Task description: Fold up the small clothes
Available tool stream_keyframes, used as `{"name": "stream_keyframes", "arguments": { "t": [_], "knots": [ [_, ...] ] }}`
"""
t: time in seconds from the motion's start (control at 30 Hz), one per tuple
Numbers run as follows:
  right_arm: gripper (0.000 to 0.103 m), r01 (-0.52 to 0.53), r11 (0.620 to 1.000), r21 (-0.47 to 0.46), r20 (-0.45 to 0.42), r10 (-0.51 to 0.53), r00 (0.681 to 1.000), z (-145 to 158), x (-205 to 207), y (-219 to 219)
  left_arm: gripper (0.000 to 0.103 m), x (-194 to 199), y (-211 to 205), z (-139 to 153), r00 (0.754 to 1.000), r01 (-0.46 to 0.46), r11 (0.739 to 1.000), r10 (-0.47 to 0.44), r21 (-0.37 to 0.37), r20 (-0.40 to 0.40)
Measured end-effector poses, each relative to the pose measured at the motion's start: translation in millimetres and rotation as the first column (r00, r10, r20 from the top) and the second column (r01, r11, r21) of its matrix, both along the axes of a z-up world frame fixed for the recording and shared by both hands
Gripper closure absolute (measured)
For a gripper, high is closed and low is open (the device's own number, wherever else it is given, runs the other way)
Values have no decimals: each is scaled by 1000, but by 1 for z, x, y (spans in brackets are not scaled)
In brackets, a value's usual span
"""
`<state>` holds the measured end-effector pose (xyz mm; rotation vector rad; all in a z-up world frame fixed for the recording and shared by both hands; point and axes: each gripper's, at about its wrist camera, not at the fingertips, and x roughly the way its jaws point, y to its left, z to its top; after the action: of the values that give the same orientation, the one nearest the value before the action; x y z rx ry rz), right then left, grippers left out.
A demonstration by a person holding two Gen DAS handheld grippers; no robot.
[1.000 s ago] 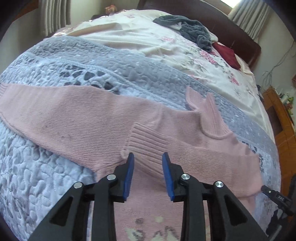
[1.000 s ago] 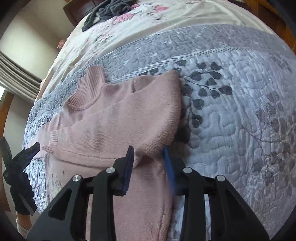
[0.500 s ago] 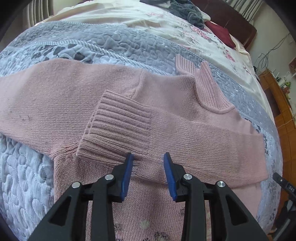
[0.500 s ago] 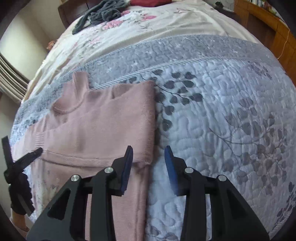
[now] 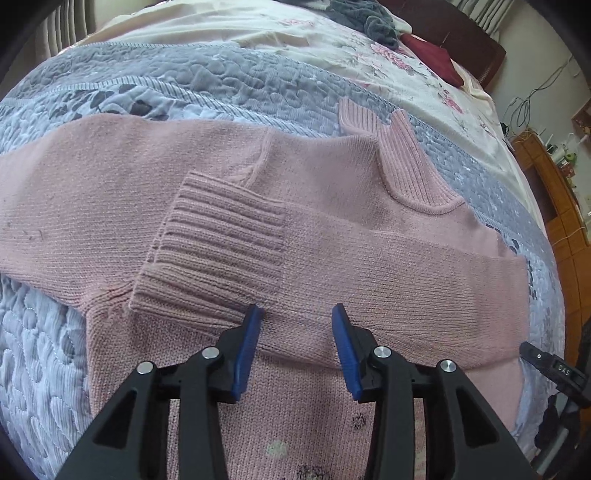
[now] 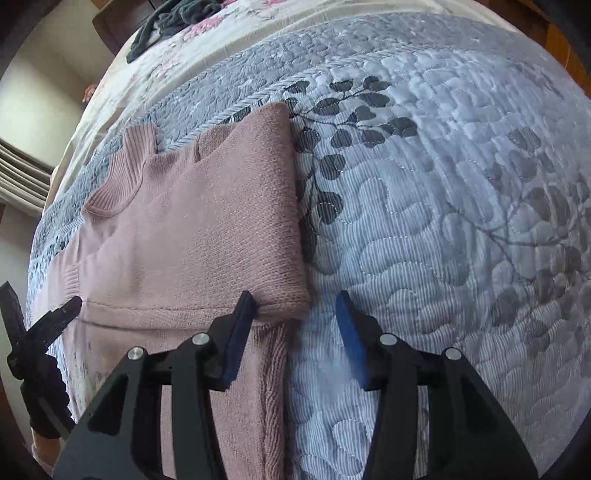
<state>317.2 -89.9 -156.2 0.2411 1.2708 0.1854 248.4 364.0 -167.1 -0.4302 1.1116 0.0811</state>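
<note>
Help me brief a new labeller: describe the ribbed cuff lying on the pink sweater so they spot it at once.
On the grey-blue quilted bedspread lies a pink sweater, one sleeve folded across its chest. The sleeve ends in the ribbed cuff, just ahead of the open left claw. Its thick ridges set it apart from the smooth knit around it; the ribbed collar sits farther away.

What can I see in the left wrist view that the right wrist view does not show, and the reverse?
Only the left wrist view shows the unfolded sleeve stretching left, the dark red cloth and wooden furniture. Only the right wrist view shows the leaf-patterned quilt beside the sweater's folded edge. Both show the pink sweater, its ribbed collar, the grey clothes and an open gripper.
</note>
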Motion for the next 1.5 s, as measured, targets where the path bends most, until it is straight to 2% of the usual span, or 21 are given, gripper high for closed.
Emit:
{"name": "stream_keyframes", "arguments": {
  "t": [0.07,0.17,0.33,0.43,0.57,0.7,0.8,0.9,0.97,1.03,1.1,1.17,1.23,1.3,1.37,1.5],
  "knots": [
    [54,6,1000,-21,54,-5,999,20,-5,2,62,-8,7,9,1000,-11,1000,11,-24,17],
    [54,-36,999,21,93,34,995,48,-9,18,58,-33,33,28,997,-37,999,38,-3,74],
    [54,-193,978,76,81,187,979,62,-13,82,54,-80,124,45,977,-197,979,193,44,92],
    [54,-265,963,60,62,261,963,51,-14,125,54,-106,191,47,946,-323,941,316,103,72],
    [54,-316,947,48,36,315,949,32,-15,159,54,-136,270,46,879,-475,877,471,73,72],
    [54,-317,948,11,10,317,948,12,-14,170,54,-149,331,32,819,-565,823,568,-52,84],
    [54,-306,952,1,-5,306,952,1,-14,169,55,-152,365,14,759,-620,756,646,-211,84],
    [54,-304,953,-9,-9,303,953,-7,-14,165,56,-152,388,2,708,-637,694,699,-335,101],
    [54,-302,953,0,-6,302,953,-9,-14,161,56,-151,399,-4,677,-642,656,728,-397,107],
    [54,-304,953,-2,0,304,953,-10,-14,161,59,-149,407,-5,656,-648,632,747,-425,111],
    [54,-312,950,-19,3,312,950,-12,-14,164,67,-147,413,-6,648,-658,625,754,-421,107],
    [54,-319,947,-38,8,319,948,-13,-15,166,88,-146,415,-6,643,-668,621,759,-410,102],
    [54,-323,945,-49,13,324,946,-12,-17,167,94,-145,415,-3,644,-665,629,756,-403,118],
    [54,-321,946,-42,13,322,947,-11,-17,166,96,-144,407,5,653,-651,655,741,-385,156],
    [54,-316,948,-32,12,317,948,-10,-18,163,97,-142,395,15,673,-620,688,714,-378,196],
    [54,-316,948,-30,16,316,949,-6,-23,159,97,-131,356,40,737,-523,777,619,-351,272]
  ]
}}
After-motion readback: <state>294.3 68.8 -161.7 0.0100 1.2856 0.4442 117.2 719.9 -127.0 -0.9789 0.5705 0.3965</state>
